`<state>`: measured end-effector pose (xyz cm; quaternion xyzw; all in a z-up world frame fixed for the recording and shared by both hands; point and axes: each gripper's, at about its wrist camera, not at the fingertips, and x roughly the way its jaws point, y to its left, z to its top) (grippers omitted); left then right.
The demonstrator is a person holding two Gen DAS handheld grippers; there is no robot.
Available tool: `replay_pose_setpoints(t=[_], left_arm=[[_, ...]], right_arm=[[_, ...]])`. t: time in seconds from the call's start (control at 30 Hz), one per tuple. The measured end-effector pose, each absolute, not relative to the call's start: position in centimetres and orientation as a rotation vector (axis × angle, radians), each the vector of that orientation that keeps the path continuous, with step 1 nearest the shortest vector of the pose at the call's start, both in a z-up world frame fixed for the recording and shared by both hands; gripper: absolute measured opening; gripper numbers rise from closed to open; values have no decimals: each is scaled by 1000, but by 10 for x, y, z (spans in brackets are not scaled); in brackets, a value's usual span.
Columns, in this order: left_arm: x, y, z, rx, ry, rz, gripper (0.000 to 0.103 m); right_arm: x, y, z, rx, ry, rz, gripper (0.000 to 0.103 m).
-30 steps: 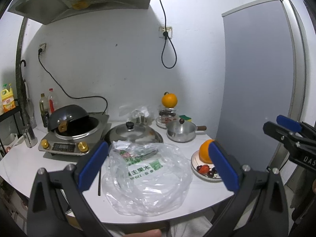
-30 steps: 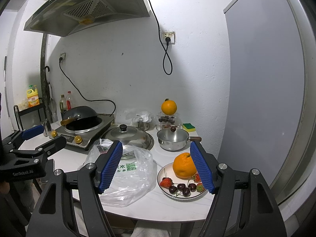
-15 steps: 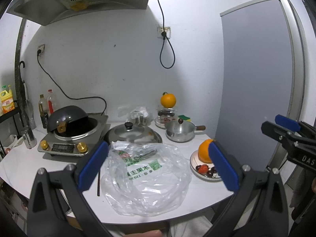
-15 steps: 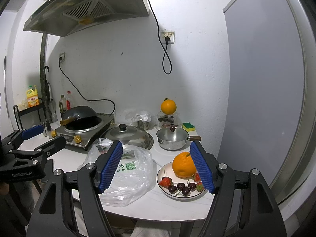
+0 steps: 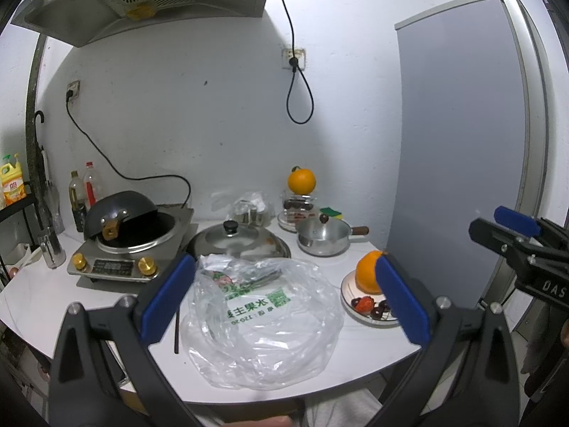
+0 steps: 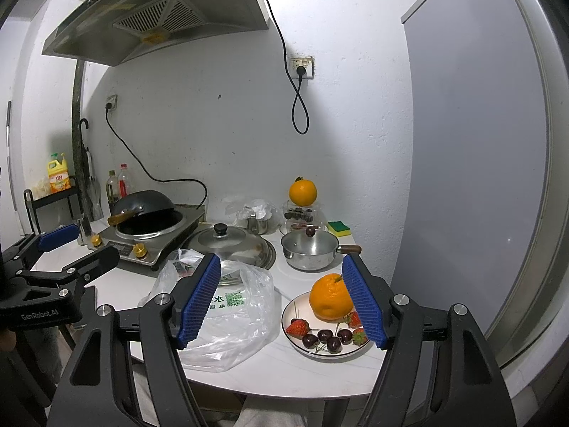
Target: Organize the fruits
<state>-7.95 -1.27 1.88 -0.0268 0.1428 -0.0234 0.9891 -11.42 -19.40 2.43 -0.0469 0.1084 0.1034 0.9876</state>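
- Both grippers hang in the air in front of the white table (image 6: 106, 284), at its near edge. The left gripper (image 5: 281, 291) has its blue pads spread wide with nothing between them.
- Likewise, the right gripper (image 6: 281, 300) stands released, its jaws apart and empty.
- At lower centre of the left wrist view, a crumpled clear plastic bag (image 5: 263, 316) with green print lies flat on the table.
- Right of the bag sits a white plate (image 6: 290, 315) holding a large orange (image 6: 329, 302), strawberries (image 6: 297, 327) and dark cherries (image 6: 325, 339).
- Farther back, mid-frame, a second orange (image 6: 302, 192) rests on top of a clear container (image 6: 302, 213) by the wall.
- A small steel saucepan (image 6: 309, 251) stands between that container and the plate.
- At centre left an induction cooker (image 5: 131, 252) carries a tilted dark wok (image 5: 117, 210), with a glass lid (image 5: 238, 240) just beside it.
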Motion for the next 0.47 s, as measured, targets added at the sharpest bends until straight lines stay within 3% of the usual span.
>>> replay_pose_setpoints(t=[0.47], left_arm=[[-79,-16,19,-47,285,-52,102]], right_arm=[[-113,-197,23,-92,221,204,74]])
